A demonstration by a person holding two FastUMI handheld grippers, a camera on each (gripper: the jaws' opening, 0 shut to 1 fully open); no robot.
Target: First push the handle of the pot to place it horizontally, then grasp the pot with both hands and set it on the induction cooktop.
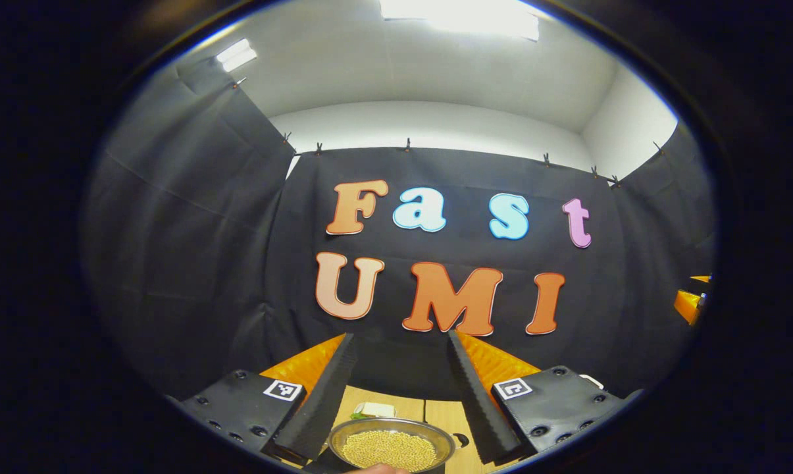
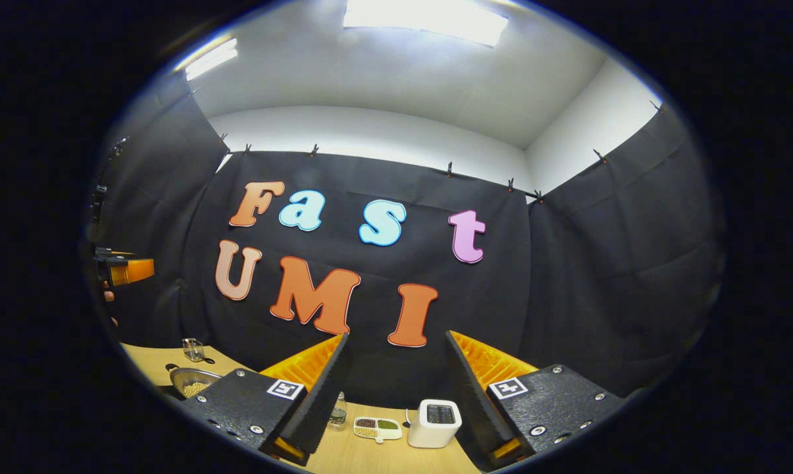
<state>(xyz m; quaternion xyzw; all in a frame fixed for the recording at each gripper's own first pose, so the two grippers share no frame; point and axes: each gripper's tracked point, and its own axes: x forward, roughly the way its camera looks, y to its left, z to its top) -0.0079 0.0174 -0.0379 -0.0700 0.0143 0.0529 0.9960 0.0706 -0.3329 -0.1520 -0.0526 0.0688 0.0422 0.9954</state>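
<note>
A shallow round steel pot [image 1: 391, 445] of yellowish beans, rigid, slippery, likely heavy, sits below the wide-open left gripper [image 1: 397, 395]; grasp opposite rims. The right gripper [image 2: 396, 395] also gapes empty.

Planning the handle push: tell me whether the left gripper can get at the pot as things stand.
Probably yes. The left gripper is open, and the pot of pale grains sits right ahead between its fingers with nothing between them. The handle's direction is hard to make out.

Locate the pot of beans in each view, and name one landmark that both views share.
Left gripper view: the pot sits at the bottom centre, between the left gripper's open fingers.
Right gripper view: the pot is small at the lower left, on the wooden table.
Shared landmark: the black cloth wall clipped up behind the table.
</note>
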